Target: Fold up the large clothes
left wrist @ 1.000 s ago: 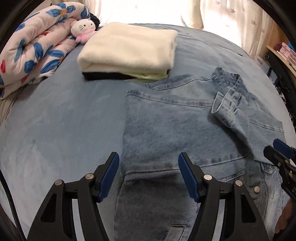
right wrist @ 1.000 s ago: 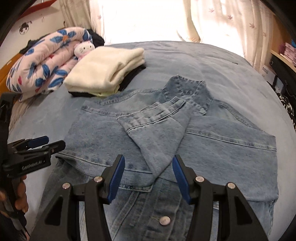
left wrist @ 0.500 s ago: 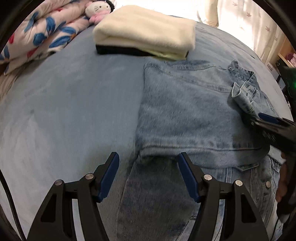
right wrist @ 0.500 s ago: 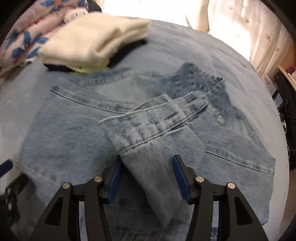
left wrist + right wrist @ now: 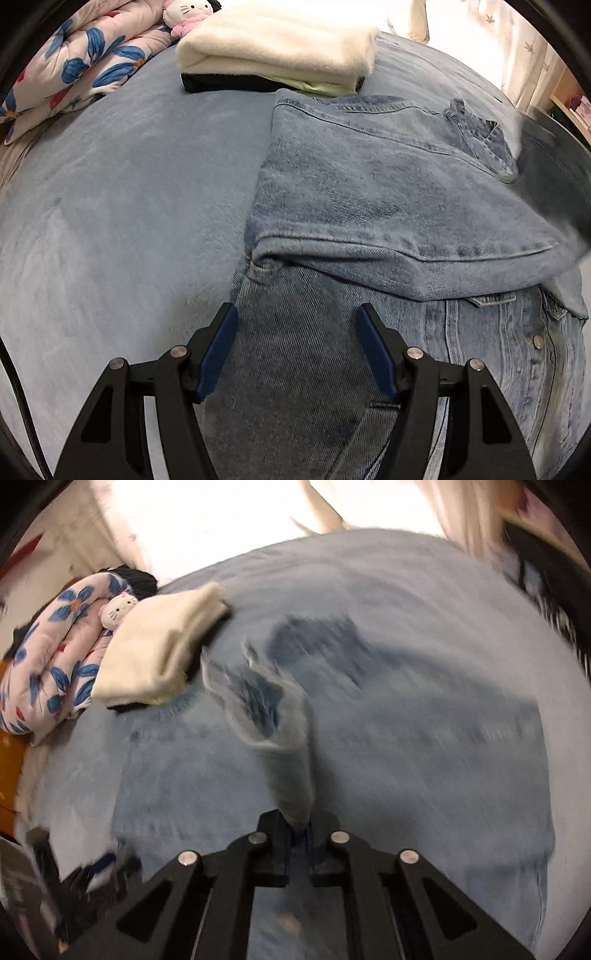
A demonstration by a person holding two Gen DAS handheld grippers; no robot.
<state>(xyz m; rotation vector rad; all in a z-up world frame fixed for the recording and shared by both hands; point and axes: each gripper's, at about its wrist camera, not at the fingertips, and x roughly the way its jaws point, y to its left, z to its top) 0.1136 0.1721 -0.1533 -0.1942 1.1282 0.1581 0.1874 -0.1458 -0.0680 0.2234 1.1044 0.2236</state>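
Faded denim jacket (image 5: 388,206) on matt, velvety blue bedcover (image 5: 129,184).

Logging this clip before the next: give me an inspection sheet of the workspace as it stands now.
Surface: bed under a blue cover.
Job's things: denim jacket spread out, partly folded; its sleeve lifted.
Clutter: folded cream garment on a dark one, floral quilt, plush toy.
Grippers: left gripper open over the denim; right gripper closing, the sleeve pinched between its jaws.
Cables: nothing seen.
Surroundings: bright curtains, blurred shelf at right.
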